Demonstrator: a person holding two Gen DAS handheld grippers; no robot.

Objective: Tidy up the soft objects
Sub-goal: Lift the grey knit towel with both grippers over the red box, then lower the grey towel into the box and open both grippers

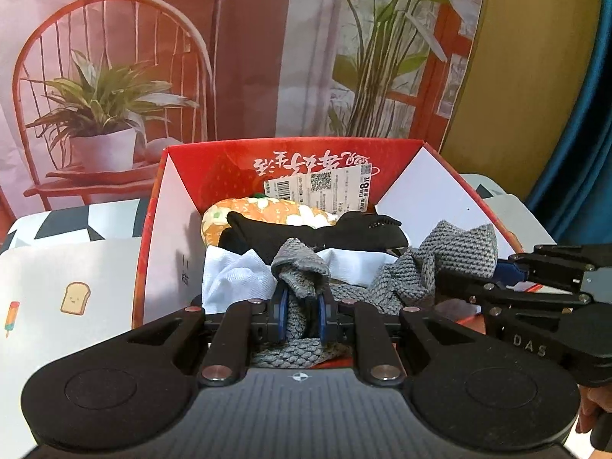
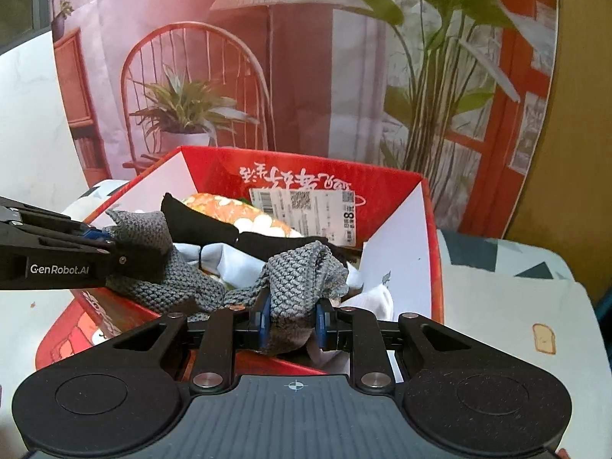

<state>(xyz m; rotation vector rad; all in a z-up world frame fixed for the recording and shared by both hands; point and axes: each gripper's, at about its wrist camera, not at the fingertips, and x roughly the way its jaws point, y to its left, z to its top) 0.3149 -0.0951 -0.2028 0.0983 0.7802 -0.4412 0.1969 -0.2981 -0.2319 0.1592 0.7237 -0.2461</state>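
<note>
home (printed room backdrop (image 1: pixel 229 57))

Right gripper (image 1: pixel 508 267) arm bore "DAS". Left gripper (image 2: pixel 99 235) arm bore "GenRobot.AI". White price label (image 2: pixel 304 212) on red box (image 2: pixel 401 191), centre frame, showed "8"; remaining print unreadable.

Both cameras are sitting just behind their own tools, looking forward and downward along the fingers, very close to the work. The left wrist view is facing the red box (image 1: pixel 382 160) almost square on, with the left tool (image 1: pixel 300 315) filling the lower frame and the right tool (image 1: pixel 510 269) entering from the right edge. The right wrist view is looking at the same red box (image 2: pixel 306 176) from slightly further right, its own right tool (image 2: pixel 292 323) low in frame and the left tool (image 2: pixel 97 239) coming in from the left edge. Both are sharing the box interior, the grey knit cloth (image 1: pixel 451 264) (image 2: pixel 298 271), and the printed backdrop (image 1: pixel 248 76) (image 2: pixel 298 76) behind.
</note>
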